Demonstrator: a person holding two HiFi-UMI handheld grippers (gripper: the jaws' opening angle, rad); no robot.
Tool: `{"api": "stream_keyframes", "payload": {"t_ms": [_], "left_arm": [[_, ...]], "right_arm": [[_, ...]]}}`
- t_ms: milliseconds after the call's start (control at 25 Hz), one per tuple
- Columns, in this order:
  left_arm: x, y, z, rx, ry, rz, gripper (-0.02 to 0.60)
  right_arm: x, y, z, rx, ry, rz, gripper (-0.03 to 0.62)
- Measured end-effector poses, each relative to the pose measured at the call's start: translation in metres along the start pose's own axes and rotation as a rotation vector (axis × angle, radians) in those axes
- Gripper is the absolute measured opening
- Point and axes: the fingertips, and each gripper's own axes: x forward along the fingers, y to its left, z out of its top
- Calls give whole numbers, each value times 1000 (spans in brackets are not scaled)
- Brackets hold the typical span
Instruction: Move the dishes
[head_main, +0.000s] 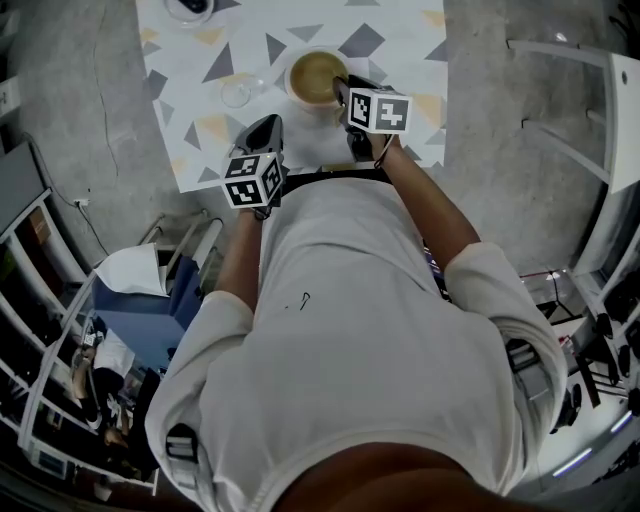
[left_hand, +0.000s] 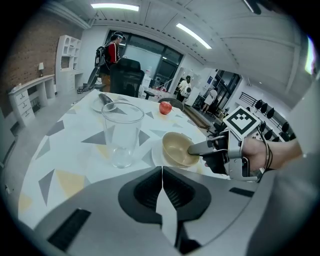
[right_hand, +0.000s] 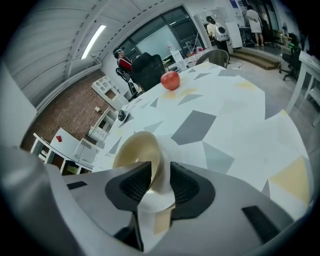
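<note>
A tan bowl (head_main: 315, 78) stands on a white saucer (left_hand: 159, 159) on the patterned table (head_main: 400, 40). My right gripper (head_main: 345, 95) is shut on the bowl's near wall, one finger (left_hand: 200, 147) inside the bowl and the other outside. In the right gripper view the bowl (right_hand: 135, 147) and the saucer's white rim sit between the pads of that gripper (right_hand: 160, 172). A clear empty glass (left_hand: 121, 134) stands upright to the left of the bowl. My left gripper (left_hand: 162, 170) is shut and holds nothing; it hovers near the table's front edge, short of the glass (head_main: 237, 93).
A red apple (left_hand: 165, 107) and a plate with a spoon (left_hand: 102, 102) lie at the table's far end. A dark office chair (left_hand: 127, 80) and people stand beyond the table. White racks (head_main: 600, 120) rise at the right and shelving at the left of the floor.
</note>
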Motion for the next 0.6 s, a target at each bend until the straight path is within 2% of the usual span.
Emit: {"api": "stream_keyframes", "payload": {"t_ms": [200, 280, 360, 600], "left_arm": [[-1, 0, 3, -4, -9, 0, 21], [-1, -1, 4, -2, -13, 0, 21], [-1, -1, 4, 4, -13, 0, 21], [-1, -6, 11, 17, -25, -13, 21]], "right_arm": [[4, -1, -2, 37, 20, -6, 102], [4, -1, -1, 32, 21, -28, 57], [2, -1, 0, 5, 16, -53, 10], [-8, 5, 2, -80, -8, -52, 8]]}}
